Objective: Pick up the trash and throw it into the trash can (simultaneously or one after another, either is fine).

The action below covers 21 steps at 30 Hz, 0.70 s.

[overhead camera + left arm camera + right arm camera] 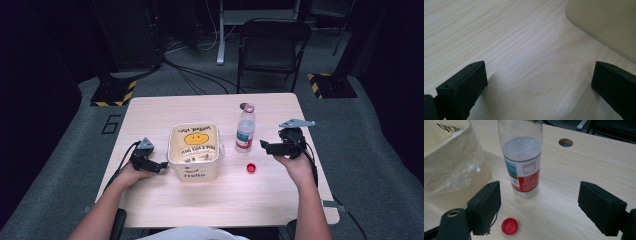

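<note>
Counter (150, 200) layout, L to R: left tool (161, 165) low on the wood, jaws apart, nothing btwn them, just beside the cream bucket (194, 150). Bucket has a clear liner bag, smiley face inside. Water bottle (245, 129) upright w/o cap, right of bucket. Red cap (251, 168) lies in front of bottle. Right tool (263, 145) raised, jaws apart, aimed at bottle, not touching.

Clear bottle (245, 129) upright, uncapped, beside cream bin (194, 150); red cap (251, 168) on table.
</note>
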Motion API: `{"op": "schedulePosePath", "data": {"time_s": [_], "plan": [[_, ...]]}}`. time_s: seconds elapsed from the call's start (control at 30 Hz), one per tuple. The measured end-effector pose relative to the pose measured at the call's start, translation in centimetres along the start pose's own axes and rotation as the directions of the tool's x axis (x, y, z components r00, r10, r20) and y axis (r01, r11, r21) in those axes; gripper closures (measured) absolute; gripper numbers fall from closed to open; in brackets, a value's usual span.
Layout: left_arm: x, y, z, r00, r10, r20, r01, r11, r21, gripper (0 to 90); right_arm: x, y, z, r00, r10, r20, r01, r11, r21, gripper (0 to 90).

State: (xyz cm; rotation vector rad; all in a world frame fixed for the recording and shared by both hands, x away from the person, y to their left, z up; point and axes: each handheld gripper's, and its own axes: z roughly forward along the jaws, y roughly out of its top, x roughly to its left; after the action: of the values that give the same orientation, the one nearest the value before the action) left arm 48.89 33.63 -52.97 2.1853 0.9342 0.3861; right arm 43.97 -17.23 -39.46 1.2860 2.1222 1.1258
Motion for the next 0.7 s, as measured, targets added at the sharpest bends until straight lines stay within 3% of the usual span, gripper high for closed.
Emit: {"op": "schedulePosePath", "data": {"time_s": [0.17, 0.37, 0.7], "plan": [[0.0, 0.0, 0.0, 1.0, -0.002, -0.001, 0.002, 1.0, 0.0, 0.1, 0.6, 1.6, -0.1, 0.9998, -0.016, -0.007, 0.016, 0.999, -0.027, 14.2], [0.0, 0.0, -0.1, 1.0, -0.001, 0.0, 0.001, 1.0, 0.004, 0.2, 1.3, 2.8, 0.6, 0.9994, -0.033, -0.006, 0.033, 0.999, -0.019, 13.3], [-0.1, -0.1, -0.1, 1.0, -0.005, 0.0, 0.005, 1.0, -0.003, 0.2, 1.9, 4.2, 3.7, 0.9993, -0.038, 0.008, 0.038, 0.999, 0.003, 5.5]]}}
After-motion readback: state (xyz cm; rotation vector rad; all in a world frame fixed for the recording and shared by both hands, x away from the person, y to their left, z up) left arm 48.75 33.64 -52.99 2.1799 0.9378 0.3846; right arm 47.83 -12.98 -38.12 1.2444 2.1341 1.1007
